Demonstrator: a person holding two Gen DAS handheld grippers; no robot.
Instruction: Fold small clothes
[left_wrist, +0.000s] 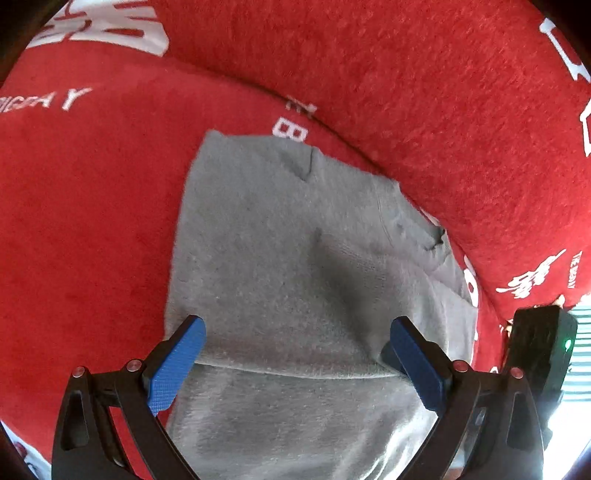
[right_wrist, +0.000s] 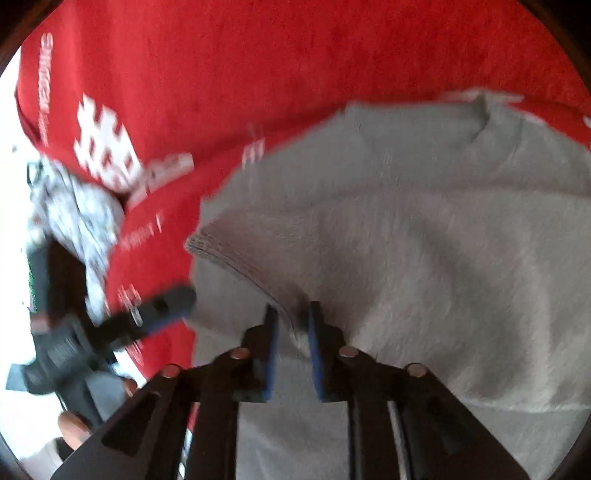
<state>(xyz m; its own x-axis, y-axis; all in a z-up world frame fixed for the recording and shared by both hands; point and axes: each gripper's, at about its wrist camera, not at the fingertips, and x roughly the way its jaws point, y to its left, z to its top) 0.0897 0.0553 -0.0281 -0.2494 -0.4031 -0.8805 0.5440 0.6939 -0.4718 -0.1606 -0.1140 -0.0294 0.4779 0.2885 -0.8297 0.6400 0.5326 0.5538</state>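
A grey knitted garment (left_wrist: 288, 251) lies partly folded on a red cloth with white print (left_wrist: 92, 221). My left gripper (left_wrist: 297, 336) is open, its blue pads (left_wrist: 177, 365) spread wide over the garment's near folded edge. In the right wrist view the garment (right_wrist: 424, 240) fills the right half. My right gripper (right_wrist: 291, 321) is shut on a folded edge of the grey garment, whose ribbed hem (right_wrist: 221, 251) runs up to the left. The left gripper also shows in that view (right_wrist: 166, 306), blurred, at the garment's left edge.
The red cloth (right_wrist: 258, 55) covers the whole surface and rises in a fold behind the garment (left_wrist: 424, 92). A patterned grey-white cloth (right_wrist: 81, 210) lies at the left edge. A black device with a green light (left_wrist: 539, 343) shows at the right.
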